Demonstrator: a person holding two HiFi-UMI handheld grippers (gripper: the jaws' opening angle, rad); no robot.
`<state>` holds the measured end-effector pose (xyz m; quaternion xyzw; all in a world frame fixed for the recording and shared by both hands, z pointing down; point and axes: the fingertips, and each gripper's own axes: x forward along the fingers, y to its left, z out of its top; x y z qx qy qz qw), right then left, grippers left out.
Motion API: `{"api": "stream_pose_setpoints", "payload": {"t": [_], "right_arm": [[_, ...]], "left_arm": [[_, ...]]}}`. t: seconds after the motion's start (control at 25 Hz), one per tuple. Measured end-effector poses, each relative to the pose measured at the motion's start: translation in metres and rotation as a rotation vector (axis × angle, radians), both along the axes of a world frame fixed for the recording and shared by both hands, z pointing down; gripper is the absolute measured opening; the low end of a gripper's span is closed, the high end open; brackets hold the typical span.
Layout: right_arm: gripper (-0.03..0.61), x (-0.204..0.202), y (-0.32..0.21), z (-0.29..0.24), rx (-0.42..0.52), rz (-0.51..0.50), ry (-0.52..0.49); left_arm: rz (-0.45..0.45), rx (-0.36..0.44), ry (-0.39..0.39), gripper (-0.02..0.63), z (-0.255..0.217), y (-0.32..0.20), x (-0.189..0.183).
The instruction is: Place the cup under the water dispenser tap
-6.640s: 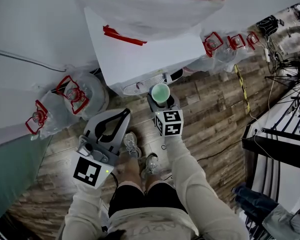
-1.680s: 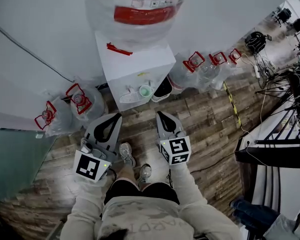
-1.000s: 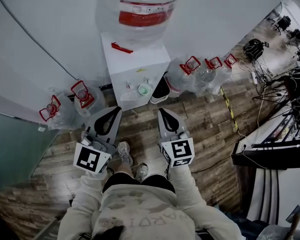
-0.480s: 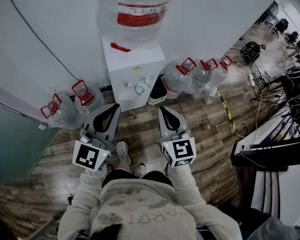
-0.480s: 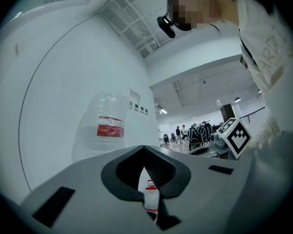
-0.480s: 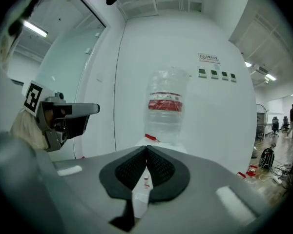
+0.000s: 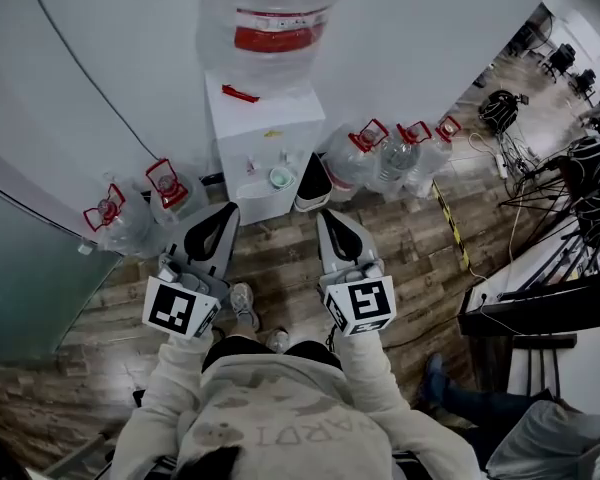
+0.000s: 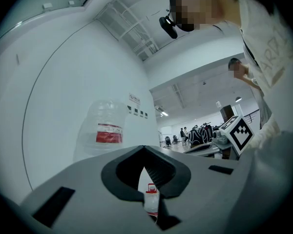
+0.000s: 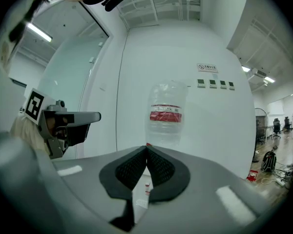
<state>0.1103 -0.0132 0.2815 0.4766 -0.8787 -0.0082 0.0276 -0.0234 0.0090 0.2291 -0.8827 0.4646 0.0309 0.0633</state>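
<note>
The left gripper [image 8: 144, 149] has its jaws closed tip to tip with nothing held; through the slit below the tips only a far bottle is seen. The right gripper [image 9: 147, 147] is the same, jaws together and empty. Both are held side by side in front of the person, above the wooden plank floor [image 7: 400, 238] and well apart from the white box-shaped water dispenser [image 7: 265, 128], which carries a large clear bottle with a red label [image 7: 273, 18]. The small pale green cup [image 7: 280, 176] stands upright in the recess on the dispenser's front face, toward the right edge of that recess. It seems to be under a tap, though from above I cannot tell how well it is centred. I judge that the placing is done and only a clean retreat is left: keep both grippers closed and away from the front face, because such a light cup probably tips easily. If a correction is needed, the right gripper is the nearer one; it should open wide before it approaches.
</note>
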Motion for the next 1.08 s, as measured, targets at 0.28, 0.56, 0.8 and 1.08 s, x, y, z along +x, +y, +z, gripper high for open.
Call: {"api": "stream_pose_setpoints", "payload": {"t": [0.28,0.56,0.8,1.08], "right_arm": [[0.009,0.003,0.015,-0.016,0.050,-0.009,0.009],[0.009,0.010,0.031,-0.024,0.077,-0.003,0.002],[0.009,0.014,0.038,-0.025,0.079,-0.006,-0.005],[0.009,0.025,0.045,-0.029,0.089,0.004,-0.024]], "left_arm": [[-0.006,0.016,0.003,0.005,-0.008,0.013,0.005],[-0.007,0.030,0.009,0.005,-0.011,0.027,0.012],[-0.012,0.035,0.019,0.005,-0.013,0.032,0.016],[-0.038,0.037,0.023,0.005,-0.015,0.039,0.016]]}}
